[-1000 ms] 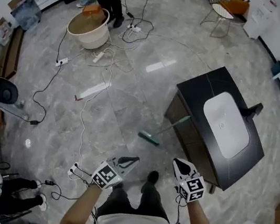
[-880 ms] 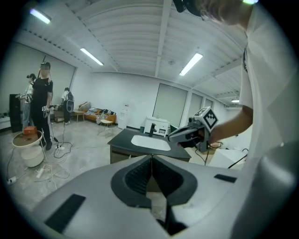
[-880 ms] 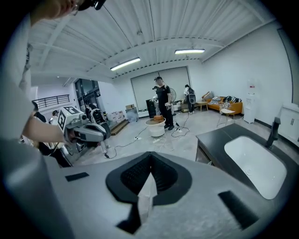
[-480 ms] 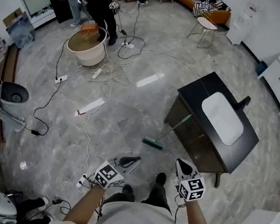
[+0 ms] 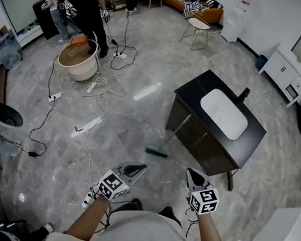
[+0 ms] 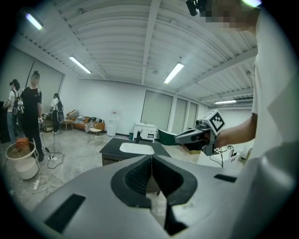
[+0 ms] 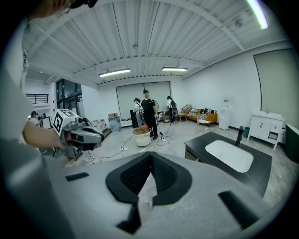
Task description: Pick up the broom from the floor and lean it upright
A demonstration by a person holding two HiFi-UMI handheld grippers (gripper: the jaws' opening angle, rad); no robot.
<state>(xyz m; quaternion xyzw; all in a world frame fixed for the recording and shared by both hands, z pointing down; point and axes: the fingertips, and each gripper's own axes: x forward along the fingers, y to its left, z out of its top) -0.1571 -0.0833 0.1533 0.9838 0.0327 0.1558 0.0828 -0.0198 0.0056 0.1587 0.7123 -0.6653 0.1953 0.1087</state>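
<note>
- Broom (image 5: 169,138): head on the floor, handle slanting up against the side of the black sink cabinet (image 5: 199,143). It looks already leaned, if shallow.
- Left hand-held gripper (image 5: 139,168) and right hand-held gripper (image 5: 190,173): jaws pressed together, empty, well short of the broom.
- Next, if a steeper lean is wanted: step in, spread the jaws, pinch the handle.
- Versus a second ago: broom unmoved; cabinet looks smaller and farther, more room in view.

broom head (image 5: 156,152): green | vanity (image 5: 192,94): black | basin (image 5: 223,113): white | floor (image 5: 133,123): grey marbled
</note>
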